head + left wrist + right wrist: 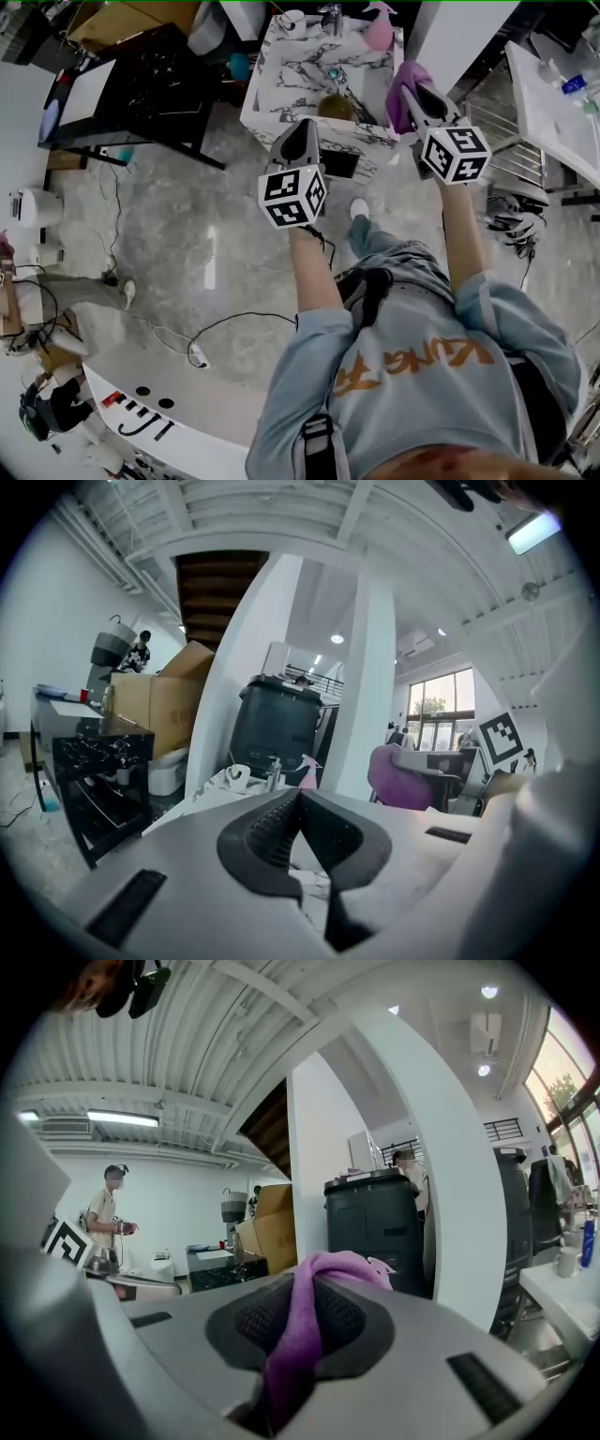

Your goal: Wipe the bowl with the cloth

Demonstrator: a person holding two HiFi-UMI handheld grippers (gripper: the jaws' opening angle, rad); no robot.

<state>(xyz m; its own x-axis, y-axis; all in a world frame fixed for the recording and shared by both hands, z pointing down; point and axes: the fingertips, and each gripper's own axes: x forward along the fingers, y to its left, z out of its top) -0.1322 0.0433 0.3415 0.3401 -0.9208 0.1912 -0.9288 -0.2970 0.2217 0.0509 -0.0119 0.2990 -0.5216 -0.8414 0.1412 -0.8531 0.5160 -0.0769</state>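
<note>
My right gripper is held up in the air and shut on a purple cloth, which hangs between its jaws. The left gripper view also catches that cloth off to the right. My left gripper is raised beside it, shut with nothing in it. Beyond both stands a marble sink counter. A brown bowl sits on it, just past the left gripper's tip and partly hidden by it. Neither gripper touches the bowl.
A pink spray bottle, a cup and a faucet stand at the counter's back. A black table is at the left, a white table at the right. Cables lie on the floor. A black bin stands behind.
</note>
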